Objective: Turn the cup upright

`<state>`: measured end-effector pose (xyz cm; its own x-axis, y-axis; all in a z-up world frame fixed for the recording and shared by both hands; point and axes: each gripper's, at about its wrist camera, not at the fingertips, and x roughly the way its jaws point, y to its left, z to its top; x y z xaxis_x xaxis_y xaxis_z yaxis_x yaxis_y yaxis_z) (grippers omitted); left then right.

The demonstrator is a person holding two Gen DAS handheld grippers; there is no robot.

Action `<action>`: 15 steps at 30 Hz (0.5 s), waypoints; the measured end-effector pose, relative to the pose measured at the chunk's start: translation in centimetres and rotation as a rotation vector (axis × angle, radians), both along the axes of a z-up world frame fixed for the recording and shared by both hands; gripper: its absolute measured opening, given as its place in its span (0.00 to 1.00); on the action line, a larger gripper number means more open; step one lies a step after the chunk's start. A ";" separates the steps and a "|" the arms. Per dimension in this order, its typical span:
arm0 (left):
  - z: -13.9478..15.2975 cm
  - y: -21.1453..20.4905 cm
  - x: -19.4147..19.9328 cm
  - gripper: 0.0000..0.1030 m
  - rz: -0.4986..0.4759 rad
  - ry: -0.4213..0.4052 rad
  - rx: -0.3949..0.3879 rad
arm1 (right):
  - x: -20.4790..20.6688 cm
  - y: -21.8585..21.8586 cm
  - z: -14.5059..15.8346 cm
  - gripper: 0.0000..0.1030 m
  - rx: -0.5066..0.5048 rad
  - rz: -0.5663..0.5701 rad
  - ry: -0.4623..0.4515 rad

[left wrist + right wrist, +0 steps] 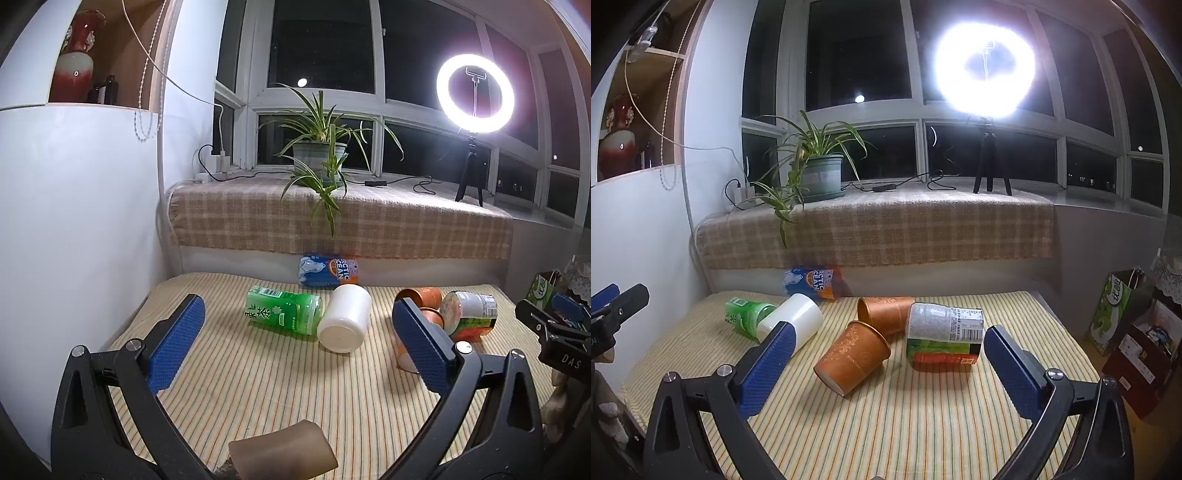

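Several cups lie on their sides on the striped mat. A white cup lies beside a green cup; a blue Arctic Ocean cup lies at the back. Two orange cups, one nearer and one behind it, lie next to a green-and-white cup. My left gripper is open and empty, short of the white cup. My right gripper is open and empty, with the nearer orange cup between its fingers' lines. The right gripper also shows at the right edge of the left wrist view.
A plaid-covered window sill behind the table carries a potted plant, cables and a lit ring light on a tripod. A white wall stands at the left. Bags and boxes sit at the right.
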<state>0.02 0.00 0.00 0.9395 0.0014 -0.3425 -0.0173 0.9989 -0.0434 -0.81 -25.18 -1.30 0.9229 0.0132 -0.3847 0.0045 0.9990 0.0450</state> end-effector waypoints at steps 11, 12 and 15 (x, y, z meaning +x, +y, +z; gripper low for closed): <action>0.0 0.1 0.0 1.00 0.005 -0.006 -0.005 | 0.1 0.2 -0.2 1.00 -0.004 0.007 -0.002; 0.0 0.1 0.0 1.00 0.006 -0.006 -0.006 | 0.1 0.3 -0.2 1.00 -0.005 0.006 -0.001; 0.0 0.2 0.0 1.00 0.004 -0.006 -0.009 | 0.1 0.3 -0.1 1.00 -0.007 0.005 0.001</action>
